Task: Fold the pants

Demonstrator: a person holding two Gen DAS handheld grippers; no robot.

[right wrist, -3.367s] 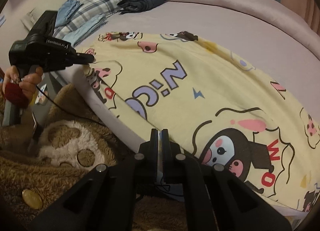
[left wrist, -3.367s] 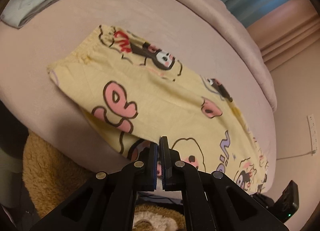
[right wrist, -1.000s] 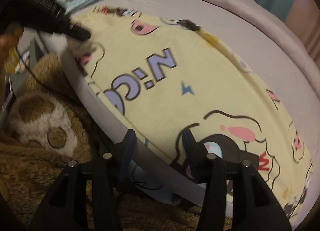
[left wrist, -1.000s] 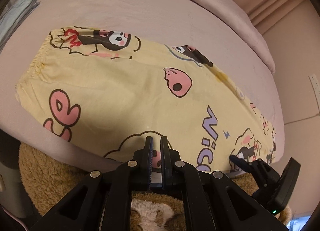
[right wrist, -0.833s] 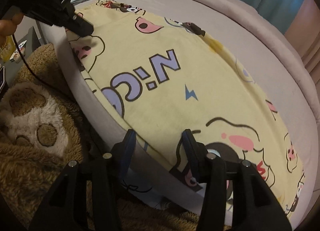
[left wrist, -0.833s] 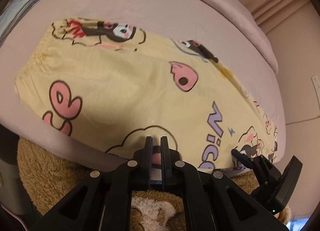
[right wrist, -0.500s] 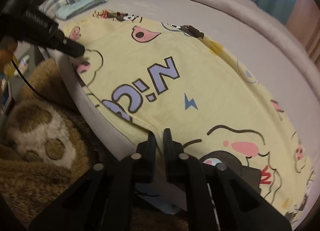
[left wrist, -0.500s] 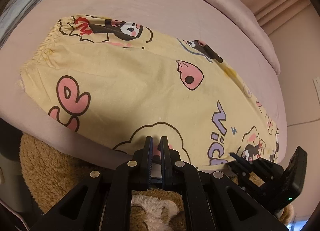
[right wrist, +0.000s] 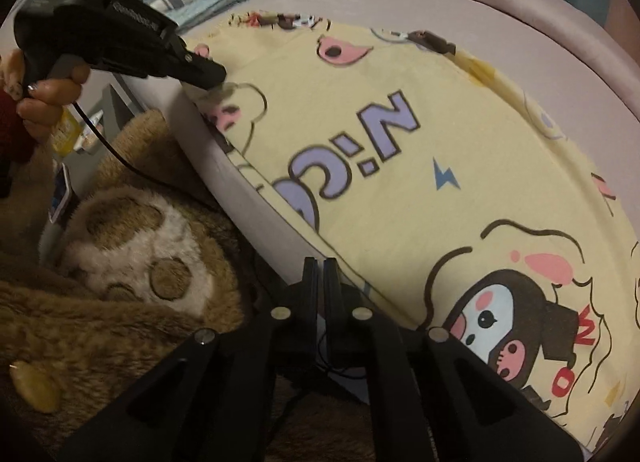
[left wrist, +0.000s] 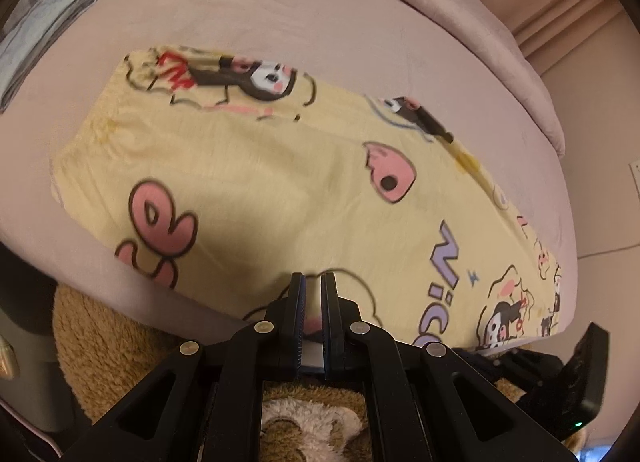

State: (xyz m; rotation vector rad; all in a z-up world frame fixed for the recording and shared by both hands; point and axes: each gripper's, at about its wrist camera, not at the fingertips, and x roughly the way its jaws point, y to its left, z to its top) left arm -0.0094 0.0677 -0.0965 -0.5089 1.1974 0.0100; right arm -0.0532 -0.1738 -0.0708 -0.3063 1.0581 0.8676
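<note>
Right wrist view: the yellow pants are spread flat on the bed, with their near edge hanging a little over the side. The right tongs are pressed together on that near edge. The left tongs are pinched on the same edge further along, where a bit of cloth is seen between them. It looks like the fold is about to be made. Both corners should be lifted together and kept level. The cloth should be held tight between them, carried across to the far edge, and laid down so the edges match.
</note>
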